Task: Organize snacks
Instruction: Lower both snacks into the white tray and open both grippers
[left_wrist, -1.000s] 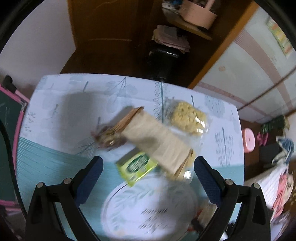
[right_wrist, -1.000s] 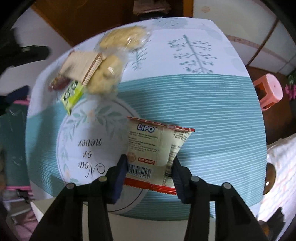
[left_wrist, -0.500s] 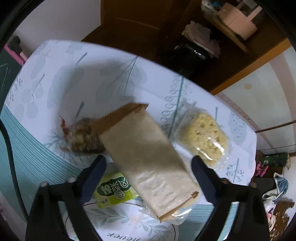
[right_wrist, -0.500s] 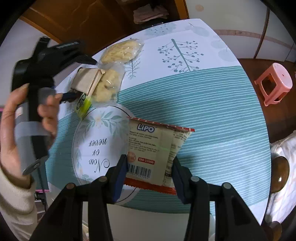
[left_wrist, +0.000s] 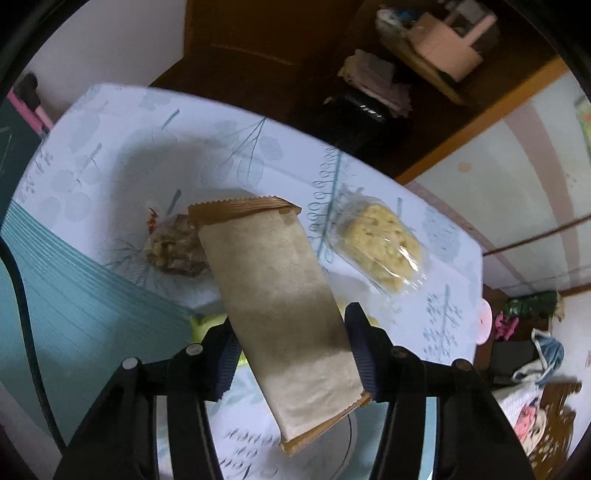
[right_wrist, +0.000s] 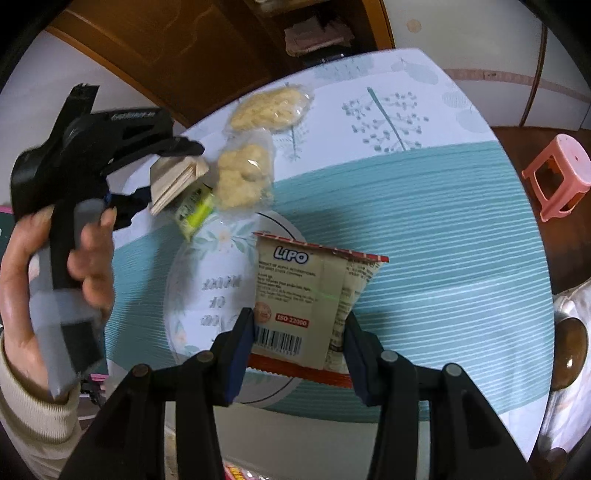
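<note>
The left claw (left_wrist: 291, 350) squeezes a long brown paper snack packet (left_wrist: 273, 295), lifted above the worktop (left_wrist: 92, 295); the right claw (right_wrist: 299, 343) pinches a cream Lipo biscuit bag with red edges (right_wrist: 306, 295) over the round white plate (right_wrist: 210, 280); both look picked up, and next need a spot to go down.

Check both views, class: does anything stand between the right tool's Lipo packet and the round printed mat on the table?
Nothing visible does. The right tool grips the Lipo packet above the mat, whose printed centre shows bare. The green packet lies only at its far rim.
</note>
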